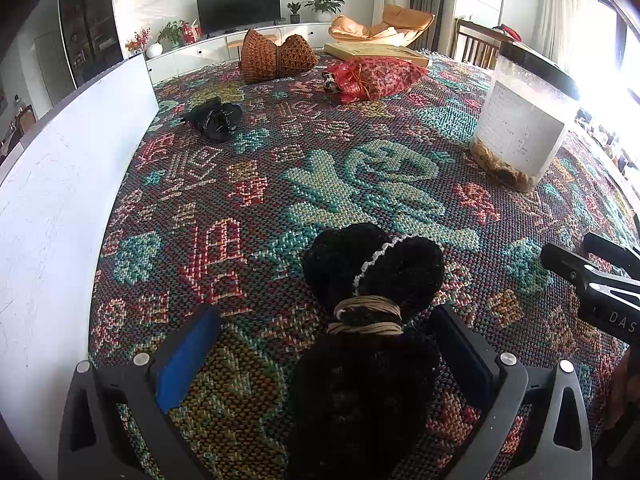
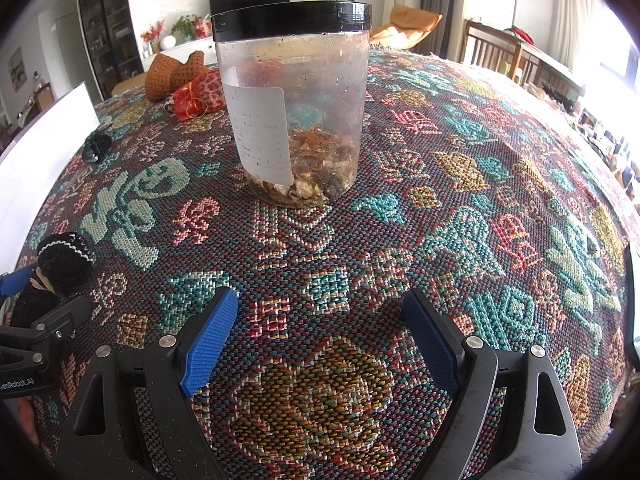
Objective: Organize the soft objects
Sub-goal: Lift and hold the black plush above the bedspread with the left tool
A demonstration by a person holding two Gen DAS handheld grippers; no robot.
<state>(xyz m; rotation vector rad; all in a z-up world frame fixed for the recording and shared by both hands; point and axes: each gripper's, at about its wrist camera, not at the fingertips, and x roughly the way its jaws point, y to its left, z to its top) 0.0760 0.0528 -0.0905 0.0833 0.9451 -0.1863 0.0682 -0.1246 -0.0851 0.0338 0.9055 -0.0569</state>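
Left claw (image 1: pixel 320 344) straddles the black bundle (image 1: pixel 372 272) — right claw (image 2: pixel 320 328) spread, empty.

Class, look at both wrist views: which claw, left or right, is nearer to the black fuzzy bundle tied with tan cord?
Left. The left claw is open around the black fuzzy bundle, which lies between its fingers. The right claw is open over bare cloth, off to the bundle's right.

Pale walls enclose a living room: a dark television (image 1: pixel 239 7) stands on a low white cabinet (image 1: pixel 208 46) among potted plants (image 1: pixel 323 2), an orange lounge chair (image 1: pixel 380 26) nearby, bright daylight flooding from right-hand windows (image 2: pixel 616 52).
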